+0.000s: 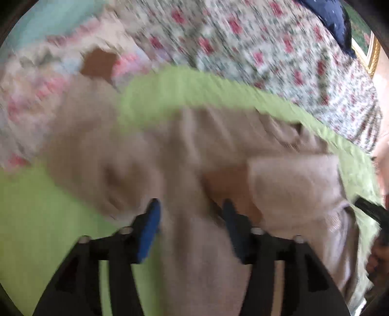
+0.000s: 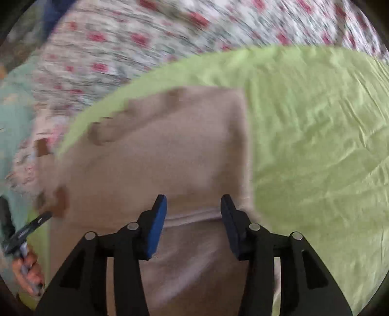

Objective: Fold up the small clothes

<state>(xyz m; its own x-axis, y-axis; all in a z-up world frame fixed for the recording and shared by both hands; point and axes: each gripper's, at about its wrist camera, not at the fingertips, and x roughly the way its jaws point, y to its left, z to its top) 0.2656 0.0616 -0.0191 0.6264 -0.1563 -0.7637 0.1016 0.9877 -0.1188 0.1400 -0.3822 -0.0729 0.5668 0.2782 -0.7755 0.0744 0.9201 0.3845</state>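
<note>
A small beige garment (image 1: 194, 155) lies on a light green cloth (image 1: 36, 218); both views are blurred by motion. My left gripper (image 1: 190, 206) is open, its blue pads hovering just over the garment's near part. In the right wrist view the same garment (image 2: 158, 150) spreads to the left and a seam of it runs between the pads of my right gripper (image 2: 193, 204), which is open over the garment's near edge. The left gripper shows in the right wrist view at the far left (image 2: 29, 228), held by a hand. The right gripper shows at the left wrist view's right edge (image 1: 372, 209).
The green cloth (image 2: 316, 145) lies on a floral bedspread (image 1: 255, 48) with red flowers. A pile of pale clothes with pink and teal sits at the left (image 1: 36, 80). A dark blue item (image 1: 333, 17) lies at the far right.
</note>
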